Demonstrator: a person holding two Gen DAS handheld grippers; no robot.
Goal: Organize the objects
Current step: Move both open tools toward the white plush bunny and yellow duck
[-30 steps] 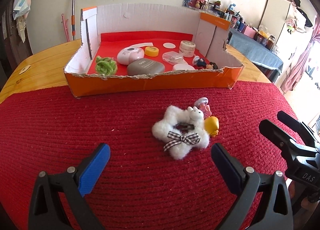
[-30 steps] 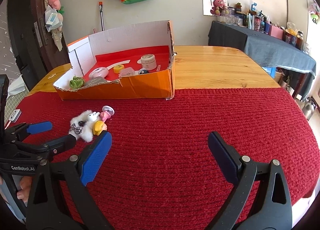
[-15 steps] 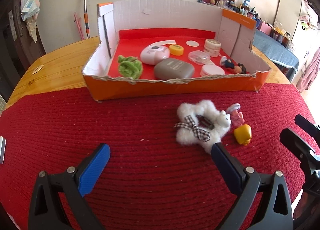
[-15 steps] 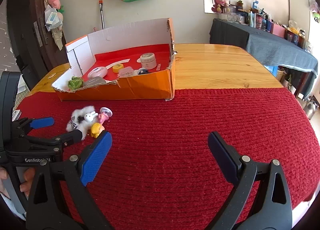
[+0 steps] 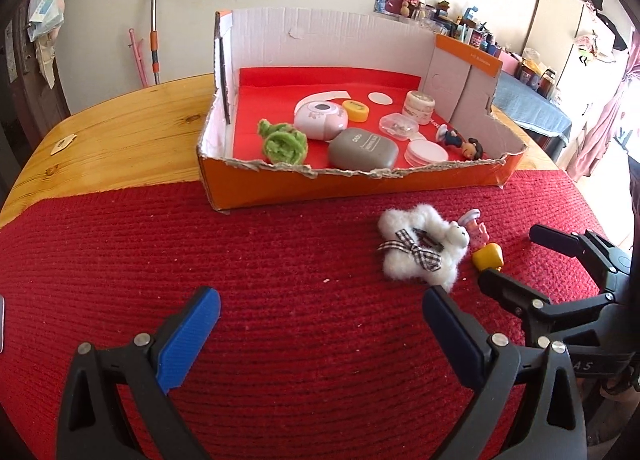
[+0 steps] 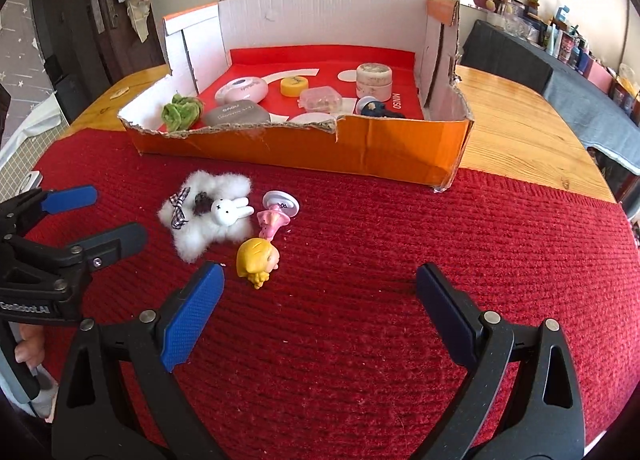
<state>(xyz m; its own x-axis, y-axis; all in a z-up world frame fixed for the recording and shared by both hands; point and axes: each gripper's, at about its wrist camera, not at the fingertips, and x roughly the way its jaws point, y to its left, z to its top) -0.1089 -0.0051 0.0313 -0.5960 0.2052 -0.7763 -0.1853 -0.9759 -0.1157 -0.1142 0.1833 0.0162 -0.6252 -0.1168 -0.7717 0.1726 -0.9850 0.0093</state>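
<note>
1. Blue-padded fingers of the right gripper (image 6: 318, 300) stand wide apart and empty, low over the red knitted mat (image 6: 400, 260); the left gripper (image 5: 320, 320) likewise has its fingers spread with nothing between them.
2. Just beyond the right gripper's left pad lies a yellow-haired figurine (image 6: 258, 260) on its side, with a pink toy on a round base (image 6: 276, 215) touching it and a white fluffy hair clip (image 6: 208, 215) with a rabbit head and checked bow just beside. These three are the loose things, all on the mat in front of the box.
3. Judged from this, the step in hand is the approach to a pick, most likely of the yellow-haired figurine, the nearest item. The next move calls for shifting left and down so the pads straddle it without nudging the pink toy, then closing.
4. The left gripper sits close on the fluffy clip's far side, so the two tools could crowd each other.
5. Farther back, the orange cardboard box (image 6: 400, 147), with a torn front edge, rests partly on the wooden tabletop (image 6: 520, 119).
6. Inside it, on a red liner: a green fuzzy item (image 5: 284, 141), a grey case (image 5: 362, 149), a pink-white round case (image 5: 320, 119), a yellow lid (image 5: 356, 111), a clear case (image 5: 398, 124), a cream jar (image 5: 418, 105), white discs and a small dark-clothed figurine (image 5: 460, 141).
</note>
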